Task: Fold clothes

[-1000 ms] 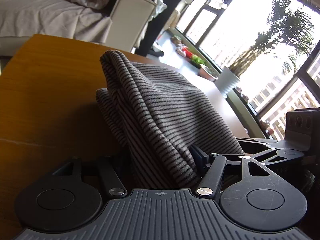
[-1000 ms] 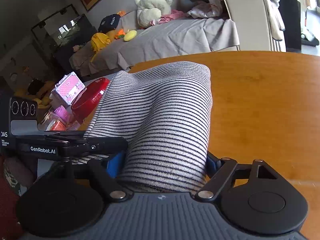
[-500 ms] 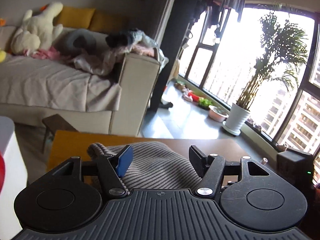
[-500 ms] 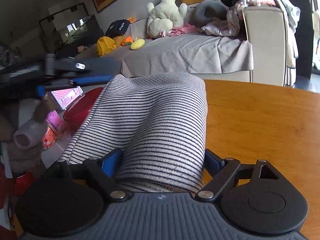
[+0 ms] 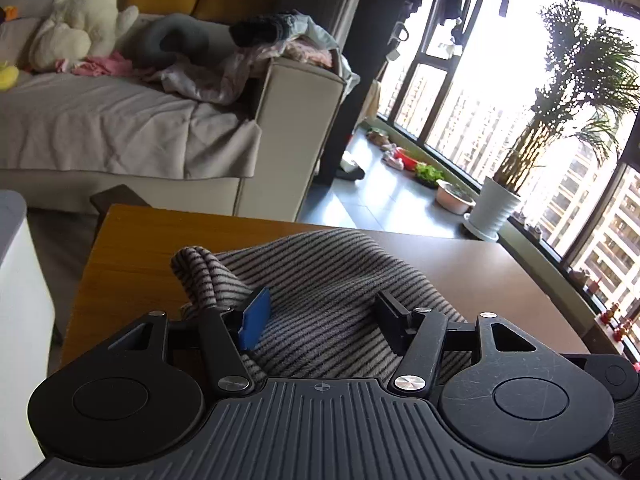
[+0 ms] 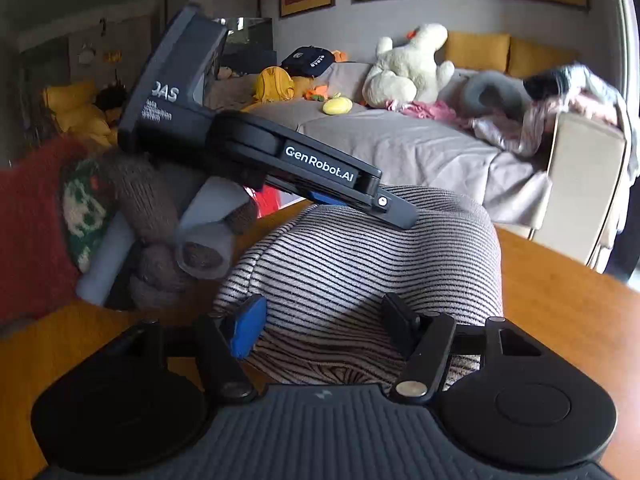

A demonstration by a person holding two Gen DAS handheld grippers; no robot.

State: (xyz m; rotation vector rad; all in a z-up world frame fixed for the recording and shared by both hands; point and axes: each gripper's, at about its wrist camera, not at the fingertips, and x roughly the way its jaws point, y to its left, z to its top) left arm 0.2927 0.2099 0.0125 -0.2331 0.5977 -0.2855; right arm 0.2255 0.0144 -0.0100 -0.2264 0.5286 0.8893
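A grey garment with thin dark stripes (image 5: 320, 280) lies folded in a thick bundle on the wooden table (image 5: 132, 240). My left gripper (image 5: 324, 320) is open, its jaws spread wide just above the cloth, holding nothing. My right gripper (image 6: 324, 324) is also open over the same striped garment (image 6: 360, 256), jaws wide apart and empty. The left gripper's body (image 6: 280, 156) shows in the right wrist view, its tip resting over the far edge of the bundle.
A knitted red and brown garment (image 6: 80, 220) lies at the table's left with a red object behind. A white box (image 5: 20, 300) stands left of the table. A sofa (image 5: 160, 132) with toys is beyond, with windows and a potted plant (image 5: 496, 208) at the right.
Both grippers have let go of the striped garment and opened. The cloth has dropped onto the table. The left gripper lifted and moved over the bundle.
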